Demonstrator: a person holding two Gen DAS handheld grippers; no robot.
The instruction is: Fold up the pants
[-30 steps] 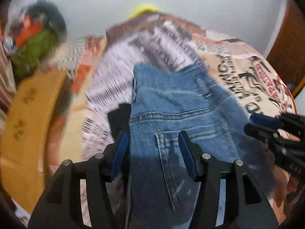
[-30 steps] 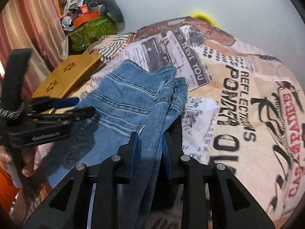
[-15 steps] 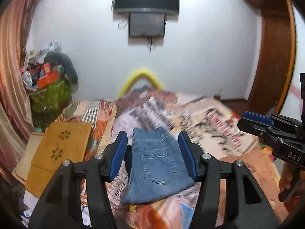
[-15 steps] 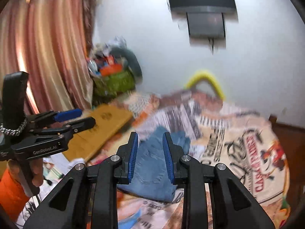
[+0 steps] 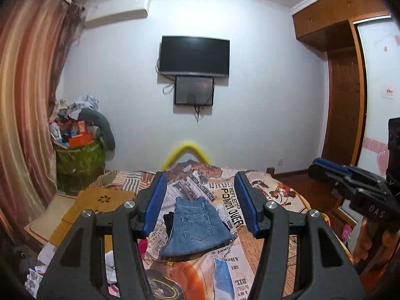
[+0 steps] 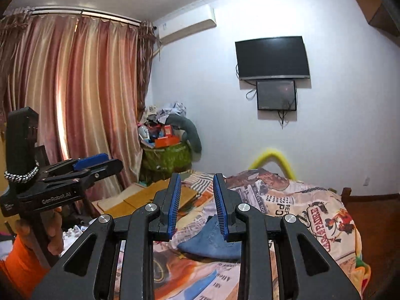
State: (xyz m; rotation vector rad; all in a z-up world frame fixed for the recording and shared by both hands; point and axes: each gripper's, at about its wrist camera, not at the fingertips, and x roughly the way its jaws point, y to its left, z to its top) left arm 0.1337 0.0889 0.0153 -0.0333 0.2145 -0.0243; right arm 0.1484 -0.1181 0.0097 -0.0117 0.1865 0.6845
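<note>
Left tongs stand at a medium-wide gap, nothing between the blue pads; jaws have just opened a bit further. Right tongs are at a narrow gap, also with nothing gripped, pads not touching. Both point nearly level across the room, raised well above the bed.

Folded jeans lie flat on the bed ahead of and below the left tongs, back pocket up, seen between its two fingers but well apart from them. From the right wrist view the jeans sit below and beyond the tongs, partly hidden behind the right finger. A dark garment pokes out at the jeans' left edge.

Bedspread is newsprint and cartoon print. Wooden board lies left of the left tongs at the bed's side. Green basket piled with clutter stands far ahead-left, by the curtain. TV hangs on the wall straight ahead, smaller screen under it.

Left hand with an orange sleeve grips the left handle, seen left of the right tongs. Right tongs show at the right edge of the left view.
</note>
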